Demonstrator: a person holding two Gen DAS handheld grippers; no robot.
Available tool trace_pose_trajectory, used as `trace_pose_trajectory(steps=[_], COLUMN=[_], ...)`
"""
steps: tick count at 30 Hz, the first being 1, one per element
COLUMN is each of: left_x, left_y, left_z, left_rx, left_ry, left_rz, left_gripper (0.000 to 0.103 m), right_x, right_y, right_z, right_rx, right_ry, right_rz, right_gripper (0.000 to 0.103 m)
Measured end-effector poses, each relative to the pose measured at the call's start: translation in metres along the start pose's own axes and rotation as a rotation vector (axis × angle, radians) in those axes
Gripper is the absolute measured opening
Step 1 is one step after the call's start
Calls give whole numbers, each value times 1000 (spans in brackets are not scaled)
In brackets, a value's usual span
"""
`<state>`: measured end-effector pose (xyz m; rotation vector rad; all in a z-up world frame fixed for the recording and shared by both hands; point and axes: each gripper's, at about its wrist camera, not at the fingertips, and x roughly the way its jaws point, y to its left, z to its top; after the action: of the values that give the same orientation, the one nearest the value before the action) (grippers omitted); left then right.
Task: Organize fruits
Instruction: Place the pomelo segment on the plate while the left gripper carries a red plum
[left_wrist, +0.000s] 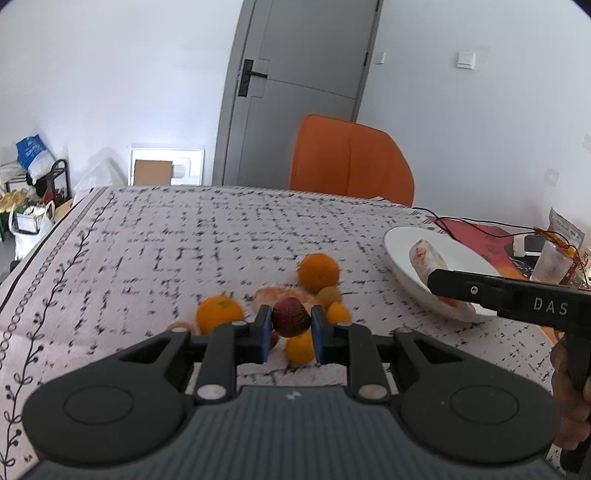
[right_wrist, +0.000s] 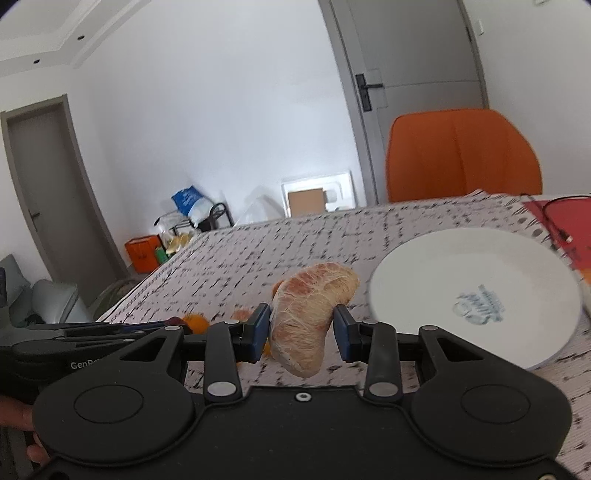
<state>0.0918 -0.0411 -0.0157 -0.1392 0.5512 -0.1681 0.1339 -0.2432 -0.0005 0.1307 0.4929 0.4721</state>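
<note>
My left claw (left_wrist: 290, 326) pinches a lychee (left_wrist: 291, 317) at frame centre; my right claw (right_wrist: 302, 330) grips a pomelo segment (right_wrist: 308, 315), plate (right_wrist: 424, 273) lower right.

The left gripper (left_wrist: 291, 325) is hovering low over the table, its blue pads (left_wrist: 264, 328) pressing both sides of a dark red fruit (left_wrist: 291, 317). The right gripper (right_wrist: 301, 328) is holding a peeled pomelo segment (right_wrist: 306, 317), left pad touching, the right pad's contact unclear.
</note>
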Motion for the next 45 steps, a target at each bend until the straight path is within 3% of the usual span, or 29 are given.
trace_pose_trajectory(steps=[23,45], left_x=[33,75], left_y=[-73,-115], left_z=[18,28], left_rx=[114,174], left_ry=[9,35], left_rz=[-64,-116], left_gripper=[21,21], right_x=[-30,-31], right_y=[-73,-122], right_z=[-2,-2], right_rx=[75,95], right_ry=[-58,-67], right_rz=[-110,-198], right_gripper=[35,35])
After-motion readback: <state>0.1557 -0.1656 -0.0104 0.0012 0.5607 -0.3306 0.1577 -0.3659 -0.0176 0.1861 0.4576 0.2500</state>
